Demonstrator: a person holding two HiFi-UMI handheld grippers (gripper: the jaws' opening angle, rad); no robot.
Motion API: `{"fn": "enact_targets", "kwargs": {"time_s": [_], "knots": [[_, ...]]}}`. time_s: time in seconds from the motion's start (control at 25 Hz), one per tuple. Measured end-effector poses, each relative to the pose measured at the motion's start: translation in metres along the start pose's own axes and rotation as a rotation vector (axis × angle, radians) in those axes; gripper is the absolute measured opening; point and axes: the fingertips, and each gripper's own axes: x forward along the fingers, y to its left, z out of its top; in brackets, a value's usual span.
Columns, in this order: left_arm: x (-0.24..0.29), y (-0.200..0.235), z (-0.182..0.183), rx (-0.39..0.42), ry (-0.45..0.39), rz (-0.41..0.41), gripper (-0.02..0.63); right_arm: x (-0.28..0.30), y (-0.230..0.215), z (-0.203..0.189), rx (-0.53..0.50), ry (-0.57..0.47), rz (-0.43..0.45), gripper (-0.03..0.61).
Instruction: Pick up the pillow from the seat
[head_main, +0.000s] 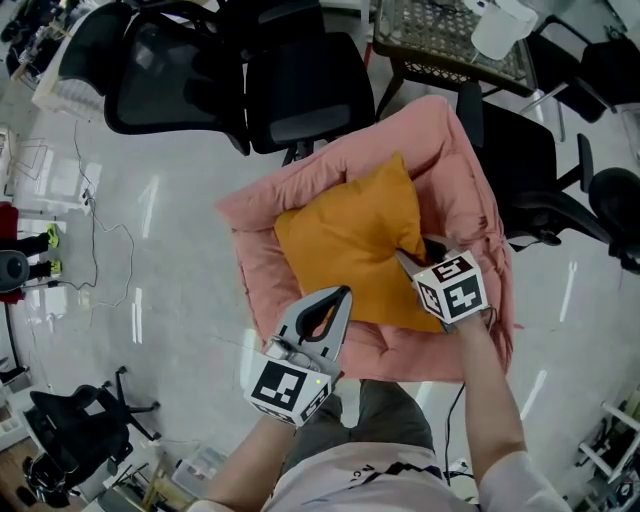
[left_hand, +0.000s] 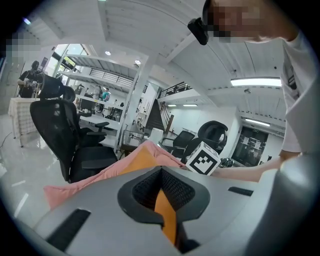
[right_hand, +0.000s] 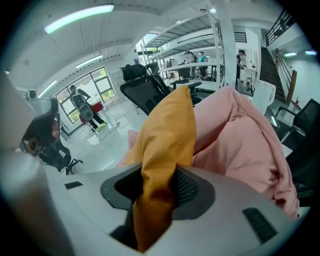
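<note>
Head view: the pillow (head_main: 345, 240) lies on the pink seat cushion (head_main: 462, 170). Your right gripper (head_main: 410, 262) is clamped on its 4 o'clock edge, your left gripper (head_main: 343, 293) on its 6 o'clock edge. The grasp looks set; next, lift both together.

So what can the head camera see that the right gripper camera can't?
Only the head view shows the whole orange pillow lying on the pink cushion, with both tools at it: the left gripper at its near edge, the right gripper at its side. Only the right gripper view shows, close up, pillow cloth bunched and squeezed between that gripper's jaws, plus a staircase far off. Both show the pillow, the cushion and black office chairs.
</note>
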Motion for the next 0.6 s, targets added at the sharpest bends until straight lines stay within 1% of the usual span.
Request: {"fn": "enact_targets", "kwargs": {"time_s": [0.2,0.4,0.6], "knots": [[-0.040,-0.001,-0.006,0.008,-0.020,-0.002,0.011,-0.025,0.042,0.002,0.014,-0.060,0.005,0.156],[-0.077,-0.006,-0.001,0.019,-0.059,-0.012,0.009,-0.059,0.086,0.011,-0.044,-0.100,-0.021,0.124],[-0.105,-0.014,0.011,0.035,-0.112,-0.026,0.011,-0.090,0.121,0.027,-0.089,-0.127,-0.037,0.120]]}}
